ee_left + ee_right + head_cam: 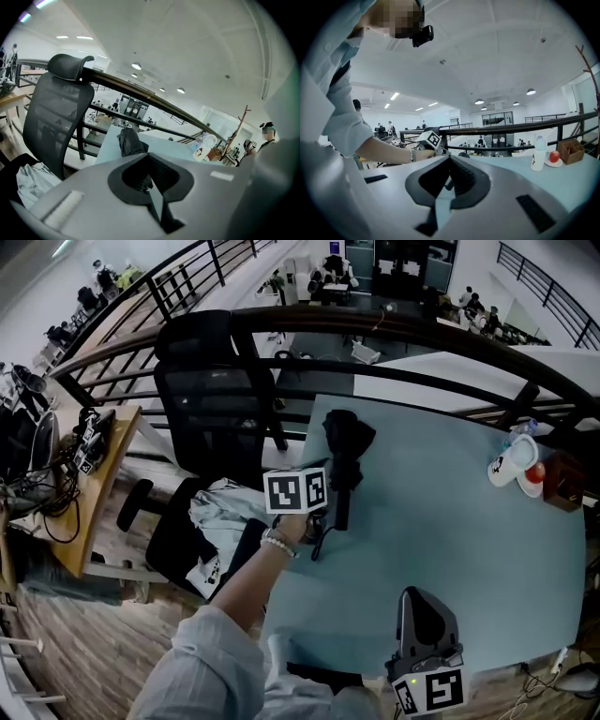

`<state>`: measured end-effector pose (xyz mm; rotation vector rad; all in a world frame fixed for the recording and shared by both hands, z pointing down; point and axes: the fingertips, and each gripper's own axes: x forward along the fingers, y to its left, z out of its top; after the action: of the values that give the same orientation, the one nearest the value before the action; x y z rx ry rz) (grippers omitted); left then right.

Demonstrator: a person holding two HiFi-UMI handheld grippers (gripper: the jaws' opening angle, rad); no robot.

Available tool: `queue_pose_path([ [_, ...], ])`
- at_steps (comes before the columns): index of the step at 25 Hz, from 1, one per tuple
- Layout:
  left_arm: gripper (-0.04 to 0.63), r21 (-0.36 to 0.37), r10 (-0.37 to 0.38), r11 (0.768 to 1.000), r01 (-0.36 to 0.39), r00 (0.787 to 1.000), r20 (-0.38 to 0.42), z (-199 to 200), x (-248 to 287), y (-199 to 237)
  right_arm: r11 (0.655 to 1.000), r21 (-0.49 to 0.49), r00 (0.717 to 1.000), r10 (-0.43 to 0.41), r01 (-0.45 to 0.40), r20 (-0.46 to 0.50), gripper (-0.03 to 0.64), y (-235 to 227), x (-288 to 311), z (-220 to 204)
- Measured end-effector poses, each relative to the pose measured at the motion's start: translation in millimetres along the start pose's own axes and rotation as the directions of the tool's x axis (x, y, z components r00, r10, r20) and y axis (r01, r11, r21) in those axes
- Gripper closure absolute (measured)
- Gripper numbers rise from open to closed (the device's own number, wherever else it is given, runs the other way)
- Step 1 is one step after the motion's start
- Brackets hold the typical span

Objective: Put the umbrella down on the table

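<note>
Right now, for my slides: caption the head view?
Shut left gripper beside a folded black umbrella on the blue table.

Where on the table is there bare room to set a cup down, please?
The wide middle of the table is bare, between the umbrella on the left and the bottle, plate and box crowding the far right corner.
</note>
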<state>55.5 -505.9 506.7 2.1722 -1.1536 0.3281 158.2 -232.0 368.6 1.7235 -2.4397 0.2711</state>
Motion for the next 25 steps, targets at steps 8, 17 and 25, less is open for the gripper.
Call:
queue_pose_path([
  [8, 0.591, 0.065, -0.035, 0.998, 0.026, 0.988, 0.151, 30.5, -67.5, -52.7, 1.0, -0.028, 0.999, 0.001, 0.0, 0.042, 0.626, -9.0, -13.9, 20.6],
  [17, 0.591, -0.044, -0.084, 0.994, 0.1, 0.957, 0.276, 21.7, -143.2, -103.6, 0.998, -0.069, 0.994, 0.017, -0.01, 0.104, 0.626, -23.2, -28.3, 42.9],
  [25, 0.591, -0.001, -0.039, 0.999, 0.041, 0.948, 0.315, -7.3, -196.0, -134.5, 0.997, -0.065, 0.99, 0.052, -0.043, 0.134, 0.626, -35.6, -41.8, 48.6],
])
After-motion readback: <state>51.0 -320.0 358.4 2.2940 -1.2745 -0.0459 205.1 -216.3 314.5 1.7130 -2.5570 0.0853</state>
